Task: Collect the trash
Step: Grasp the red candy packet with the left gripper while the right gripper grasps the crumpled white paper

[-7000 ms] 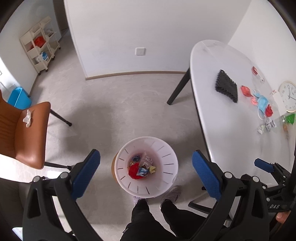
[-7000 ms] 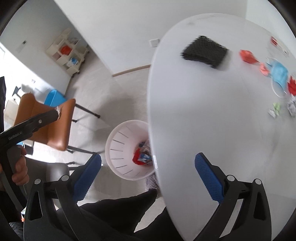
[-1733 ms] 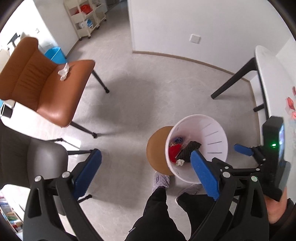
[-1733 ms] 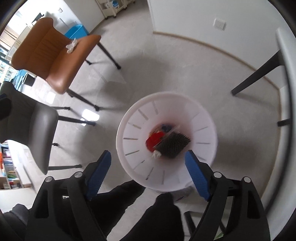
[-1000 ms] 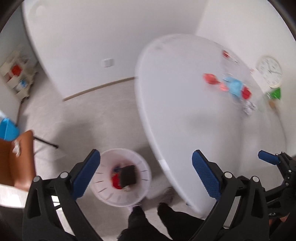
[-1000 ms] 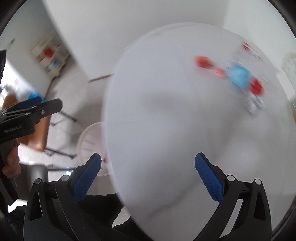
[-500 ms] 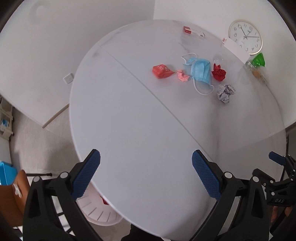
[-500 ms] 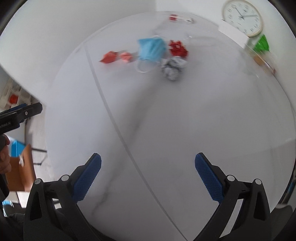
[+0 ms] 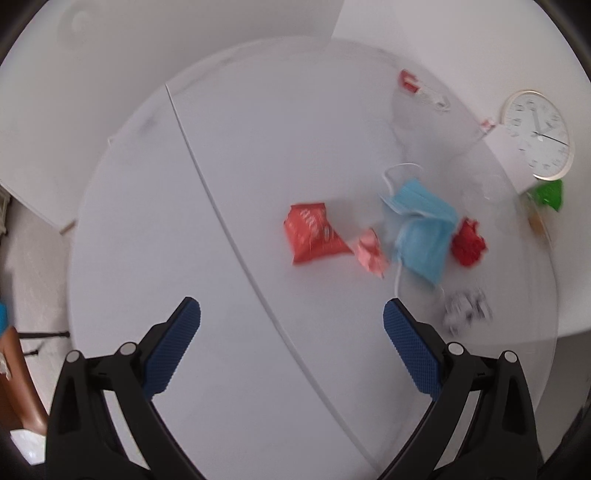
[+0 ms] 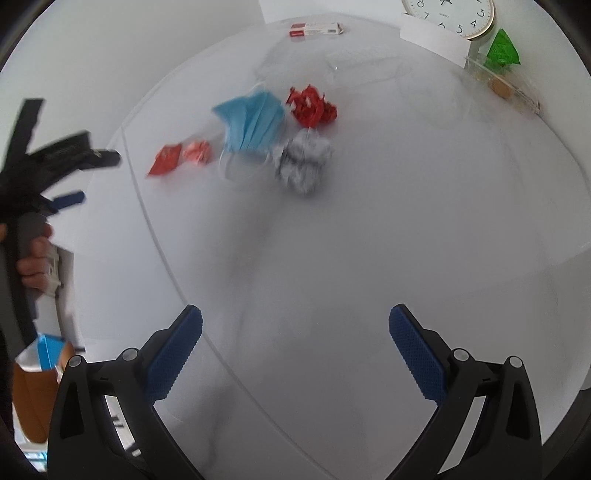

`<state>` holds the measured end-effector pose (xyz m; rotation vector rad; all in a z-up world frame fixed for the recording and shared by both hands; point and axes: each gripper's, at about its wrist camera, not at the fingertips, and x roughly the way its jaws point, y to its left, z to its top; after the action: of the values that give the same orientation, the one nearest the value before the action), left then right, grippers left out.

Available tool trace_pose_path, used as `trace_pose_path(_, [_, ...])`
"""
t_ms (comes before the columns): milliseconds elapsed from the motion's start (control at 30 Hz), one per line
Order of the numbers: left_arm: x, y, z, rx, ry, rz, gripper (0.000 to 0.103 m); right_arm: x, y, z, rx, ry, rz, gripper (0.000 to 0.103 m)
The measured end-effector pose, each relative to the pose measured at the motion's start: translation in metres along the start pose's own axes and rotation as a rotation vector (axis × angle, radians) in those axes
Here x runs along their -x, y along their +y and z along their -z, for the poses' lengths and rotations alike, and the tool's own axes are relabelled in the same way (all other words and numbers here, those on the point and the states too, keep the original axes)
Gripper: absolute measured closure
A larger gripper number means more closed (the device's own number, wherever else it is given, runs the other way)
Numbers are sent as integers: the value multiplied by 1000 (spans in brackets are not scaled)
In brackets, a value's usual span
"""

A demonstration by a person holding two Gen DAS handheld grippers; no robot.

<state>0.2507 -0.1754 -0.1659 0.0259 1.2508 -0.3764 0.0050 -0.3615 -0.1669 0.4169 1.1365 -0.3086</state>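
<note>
Trash lies in a loose cluster on the white round table [image 9: 258, 350]. A red snack wrapper [image 9: 312, 233] sits nearest, then a small pink wrapper [image 9: 370, 253], a blue face mask [image 9: 423, 229], a crumpled red wrapper [image 9: 468, 243] and a grey crumpled paper ball [image 9: 465, 310]. My left gripper [image 9: 291, 325] is open above the table, short of the red wrapper. In the right wrist view the mask [image 10: 251, 122], red crumple [image 10: 312, 105] and paper ball [image 10: 304, 166] lie ahead of my open right gripper [image 10: 295, 332], which holds nothing.
A wall clock [image 9: 535, 133] leans at the table's far edge beside a green wrapper [image 9: 546, 194] and a clear bag [image 10: 506, 88]. A red-and-white box [image 10: 316, 28] lies at the back. A brown chair [image 9: 14, 384] stands left of the table.
Both grippers swung from over the white bin up to the table and moved closer to the trash cluster. The black mesh item went into the bin.
</note>
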Motion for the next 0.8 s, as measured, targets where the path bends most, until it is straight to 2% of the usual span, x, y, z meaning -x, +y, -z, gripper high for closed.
trace_pose_path(233, [-70,0,-39,112,99,-55,18,-25,-16,-51,-58,-19,-14,3])
trace_pose_path(333, [-89,3,-49,169,137,-53,22,-37,-23,-65,-78,-16,-13,3])
trace_pose_path(400, [-95,2,-53,198,156,-40,29,-44,-29,-73,-101,-12,-20,3])
trace_pose_path(500, [-97,-7,-58,165,152,-62,35,-50,-37,-79,-132,-14,-32,3])
trace_pose_path(667, [-95,-14,-61,119,132,-61,59,-60,-47,-86,-169,-17,-45,3])
trace_pose_path(800, [-92,-11,-58,92,128,-40,62,-73,-41,-96,-142,-7,-42,3])
